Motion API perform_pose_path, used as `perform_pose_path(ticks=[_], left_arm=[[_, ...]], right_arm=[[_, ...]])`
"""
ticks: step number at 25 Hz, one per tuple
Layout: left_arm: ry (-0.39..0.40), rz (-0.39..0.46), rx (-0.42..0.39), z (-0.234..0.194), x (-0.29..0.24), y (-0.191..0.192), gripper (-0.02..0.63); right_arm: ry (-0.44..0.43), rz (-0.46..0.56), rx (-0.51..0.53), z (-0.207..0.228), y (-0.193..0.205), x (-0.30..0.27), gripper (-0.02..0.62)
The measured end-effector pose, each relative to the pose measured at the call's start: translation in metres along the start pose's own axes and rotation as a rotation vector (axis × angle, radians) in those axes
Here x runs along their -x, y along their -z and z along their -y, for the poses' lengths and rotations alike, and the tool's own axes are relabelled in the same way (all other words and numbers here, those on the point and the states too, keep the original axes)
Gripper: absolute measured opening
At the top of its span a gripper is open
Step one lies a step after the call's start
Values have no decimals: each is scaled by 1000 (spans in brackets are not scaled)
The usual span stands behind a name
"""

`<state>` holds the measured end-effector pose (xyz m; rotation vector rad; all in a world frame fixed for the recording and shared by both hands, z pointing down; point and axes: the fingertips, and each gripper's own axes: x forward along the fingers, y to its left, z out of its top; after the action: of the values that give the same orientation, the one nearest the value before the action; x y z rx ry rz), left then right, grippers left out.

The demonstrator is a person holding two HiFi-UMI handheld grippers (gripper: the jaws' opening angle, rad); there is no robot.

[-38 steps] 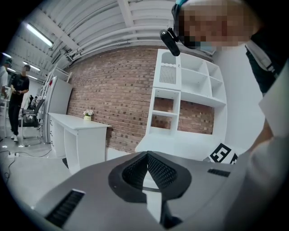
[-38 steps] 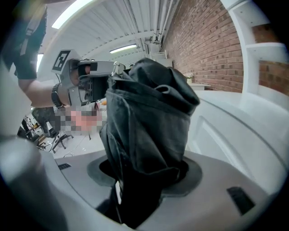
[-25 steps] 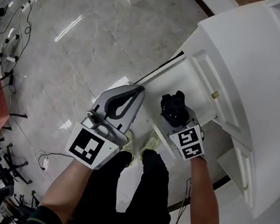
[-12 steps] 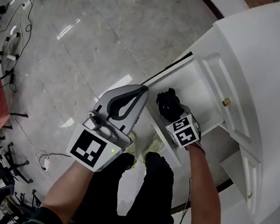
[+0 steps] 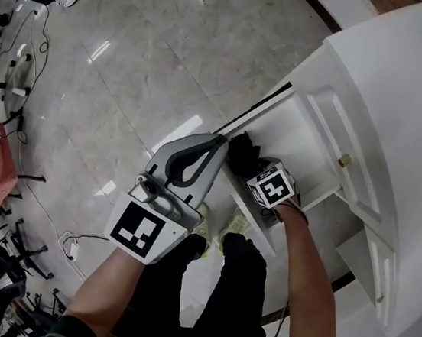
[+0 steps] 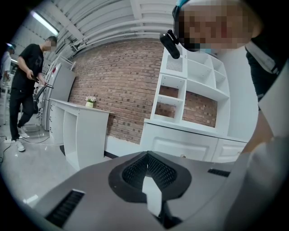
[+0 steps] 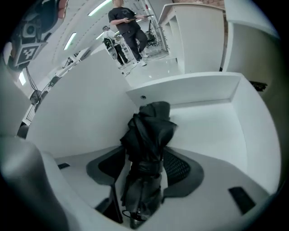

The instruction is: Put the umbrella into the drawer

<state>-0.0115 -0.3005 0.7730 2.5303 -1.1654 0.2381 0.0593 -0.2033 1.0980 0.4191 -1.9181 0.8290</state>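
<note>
right claw (image 7: 146, 159) clamped on the folded black umbrella (image 7: 149, 126), canopy end pointed into the open white drawer (image 7: 189, 92) close to its end wall, apparently to lay it down inside | left claw (image 6: 146, 157) closed, empty, held just outside the drawer's edge, out of the way

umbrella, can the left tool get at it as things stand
Probably yes: the left tool sits beside the umbrella at the open drawer, nothing between. But its jaws are shut, and the right tool grips the umbrella.
</note>
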Motion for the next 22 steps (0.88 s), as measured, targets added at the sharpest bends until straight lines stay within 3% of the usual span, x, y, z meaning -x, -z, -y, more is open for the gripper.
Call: perform_pose_path(ticks=[5,11,22], left_arm=[[4,-2,6,1,0,-5,6],[2,-26,22,9,8,-15,6],[-9,-75,52,26,28,-48,6]], right_arm=[[18,10,-17,2,-2,12,202],[117,116,-66,2,-20,57,53],[179,332,-173,-29,-59,168,15]])
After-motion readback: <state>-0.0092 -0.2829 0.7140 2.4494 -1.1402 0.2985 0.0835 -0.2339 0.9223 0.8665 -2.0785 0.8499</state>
